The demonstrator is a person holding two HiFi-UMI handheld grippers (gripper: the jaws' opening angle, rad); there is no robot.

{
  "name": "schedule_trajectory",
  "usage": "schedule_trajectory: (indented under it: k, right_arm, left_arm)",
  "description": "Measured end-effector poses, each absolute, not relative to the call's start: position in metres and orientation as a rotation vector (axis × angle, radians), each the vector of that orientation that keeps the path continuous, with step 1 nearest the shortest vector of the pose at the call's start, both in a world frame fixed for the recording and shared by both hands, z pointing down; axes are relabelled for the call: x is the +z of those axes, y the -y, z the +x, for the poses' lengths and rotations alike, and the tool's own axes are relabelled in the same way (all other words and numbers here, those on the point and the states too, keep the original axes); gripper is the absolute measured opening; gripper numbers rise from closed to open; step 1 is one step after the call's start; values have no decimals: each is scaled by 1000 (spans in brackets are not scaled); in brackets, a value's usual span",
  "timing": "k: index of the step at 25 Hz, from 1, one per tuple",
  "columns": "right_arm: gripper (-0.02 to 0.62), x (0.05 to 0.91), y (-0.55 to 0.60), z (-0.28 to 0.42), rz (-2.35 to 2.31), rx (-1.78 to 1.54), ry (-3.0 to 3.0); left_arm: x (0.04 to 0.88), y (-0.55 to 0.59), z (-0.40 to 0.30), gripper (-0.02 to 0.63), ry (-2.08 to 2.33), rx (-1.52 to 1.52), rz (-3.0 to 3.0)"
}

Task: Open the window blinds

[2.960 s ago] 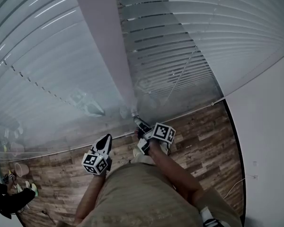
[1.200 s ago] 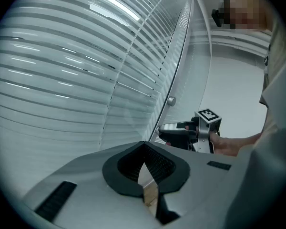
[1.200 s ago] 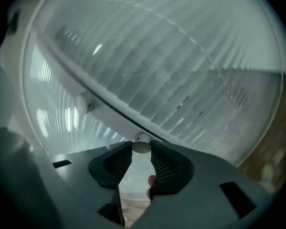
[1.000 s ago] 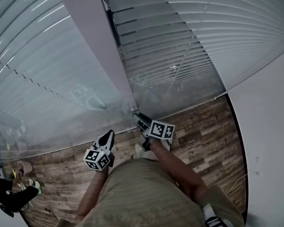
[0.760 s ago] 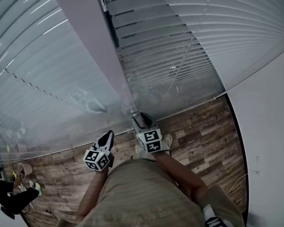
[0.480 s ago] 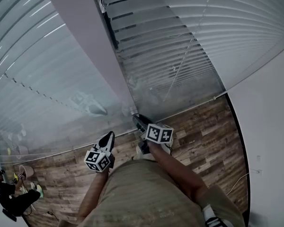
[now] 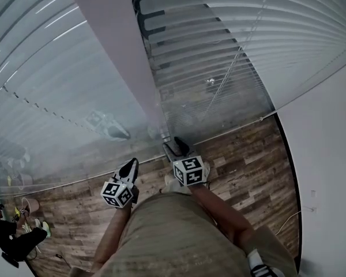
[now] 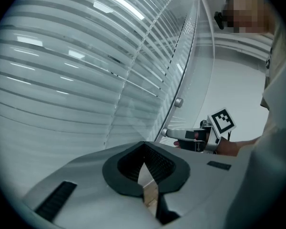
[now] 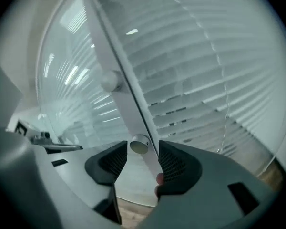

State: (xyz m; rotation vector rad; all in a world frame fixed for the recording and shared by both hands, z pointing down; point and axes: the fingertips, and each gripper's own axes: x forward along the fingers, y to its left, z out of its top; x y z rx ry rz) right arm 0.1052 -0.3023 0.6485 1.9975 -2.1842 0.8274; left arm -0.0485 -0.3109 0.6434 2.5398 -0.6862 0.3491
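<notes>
The round knob point(image 9: 139, 146) is seen directly ahead of the right gripper point(image 7: 174, 148), between its two jaws, which have just been opening. The ribbed dark pads stand clear of it on both sides, so nothing is gripped. The knob is set low on the grey upright post point(image 7: 121, 56) that divides the glass panes, and its short stem is judged to point out from the post, roughly along the line in which the gripper points. A fresh closing on it and a roll about that line is judged to be what the coming move calls for. The left gripper point(image 8: 144, 163) is held lower and to the left, well apart from the post, its jaws drawn together on nothing, so the right hand is plainly the nearer.

The window blinds point(image 7: 219, 56) are hung behind the glass on the right of the post. Their slats are thin, pale and smooth, laid horizontally and threaded by a fine cord point(image 7: 230, 68), with dark gaps shown between several. A brushed, metallic face is shown by the knob, and a plank floor point(image 7: 242, 160) of wood grain is seen below
</notes>
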Motion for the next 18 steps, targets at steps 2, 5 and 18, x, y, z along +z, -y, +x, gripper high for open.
schedule_trajectory:
  k: [2, 5, 18]
  right_arm:
    - [192, 649, 305, 101, 1982, 619, 2116]
    - [190, 646, 311, 100, 2002, 578, 2070]
    - [149, 655, 306, 110, 1974, 1833, 2425]
  left_arm:
    - [648, 311, -51, 14, 693, 350, 2534]
    - [647, 311, -52, 15, 692, 350, 2533]
    - [650, 304, -52, 14, 690, 347, 2527]
